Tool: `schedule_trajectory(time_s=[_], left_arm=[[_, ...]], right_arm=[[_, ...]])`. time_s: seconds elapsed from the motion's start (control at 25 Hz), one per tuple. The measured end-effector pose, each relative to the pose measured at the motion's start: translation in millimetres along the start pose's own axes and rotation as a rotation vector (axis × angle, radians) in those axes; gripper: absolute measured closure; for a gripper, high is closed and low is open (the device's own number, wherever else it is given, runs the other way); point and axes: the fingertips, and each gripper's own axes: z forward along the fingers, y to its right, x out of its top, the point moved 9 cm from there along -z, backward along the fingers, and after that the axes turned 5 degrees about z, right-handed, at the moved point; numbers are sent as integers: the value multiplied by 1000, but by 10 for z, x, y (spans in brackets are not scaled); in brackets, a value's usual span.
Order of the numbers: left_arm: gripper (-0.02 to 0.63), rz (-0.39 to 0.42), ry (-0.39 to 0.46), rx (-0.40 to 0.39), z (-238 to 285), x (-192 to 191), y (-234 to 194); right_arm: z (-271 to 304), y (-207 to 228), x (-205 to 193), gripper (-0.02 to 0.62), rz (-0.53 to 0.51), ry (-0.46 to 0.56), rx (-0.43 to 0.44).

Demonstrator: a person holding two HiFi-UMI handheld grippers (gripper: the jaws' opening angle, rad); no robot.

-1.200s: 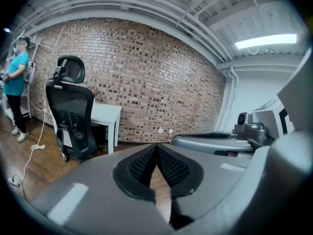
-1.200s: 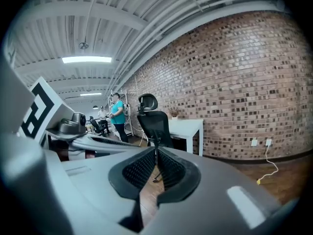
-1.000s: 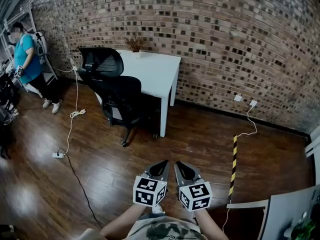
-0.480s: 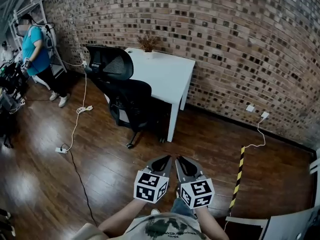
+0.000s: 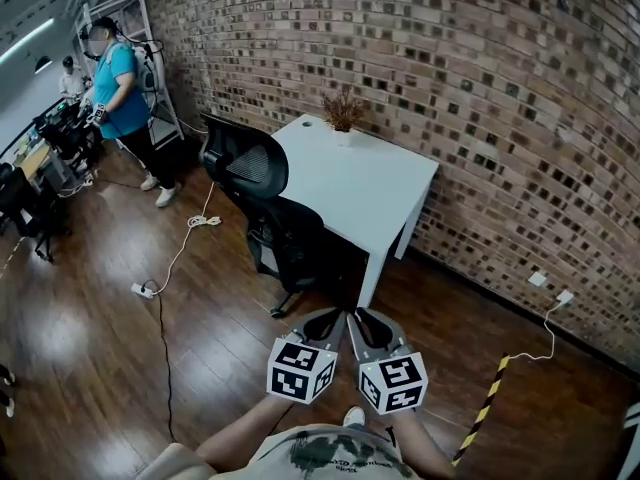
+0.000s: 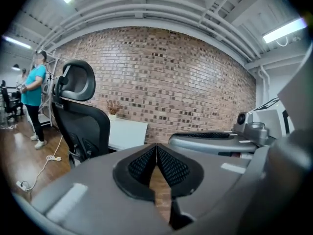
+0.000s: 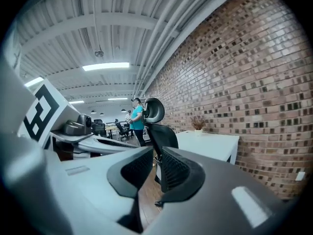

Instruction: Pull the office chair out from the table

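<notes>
A black office chair [image 5: 278, 223] with a mesh back and a headrest stands tucked against the left side of a white table [image 5: 375, 183]. My two grippers are side by side low in the head view, short of the chair and pointing at it, touching nothing. The left gripper [image 5: 330, 318] is shut, its pads meeting [image 6: 156, 148], with the chair [image 6: 80, 121] ahead at its left. The right gripper [image 5: 358, 318] has its jaws opening, a narrow gap [image 7: 156, 163] with nothing in it. The chair [image 7: 159, 131] and the table [image 7: 210, 143] lie ahead of it.
A dried plant in a pot [image 5: 345, 113] stands on the table by the brick wall [image 5: 480, 88]. A white cable and power strip [image 5: 143, 290] lie on the wooden floor left of the chair. A person in a teal shirt [image 5: 120, 88] stands far left. Yellow-black tape [image 5: 485, 408] marks the floor at right.
The chair and table have come nearer and larger in the head view as both grippers travelled toward them. The right gripper's jaws have parted slightly.
</notes>
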Motion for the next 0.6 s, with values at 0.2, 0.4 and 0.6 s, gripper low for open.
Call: schedule_trajectory(time_s=[0.2, 0.4, 0.6], left_arm=[[586, -15, 19, 109, 343, 192, -91], [584, -2, 31, 245, 468, 311, -343], [583, -20, 59, 344, 454, 382, -740]], right_arm=[[276, 430, 176, 555, -22, 1, 98], [683, 654, 279, 546, -68, -15, 212], [1180, 693, 342, 519, -132, -35, 292]])
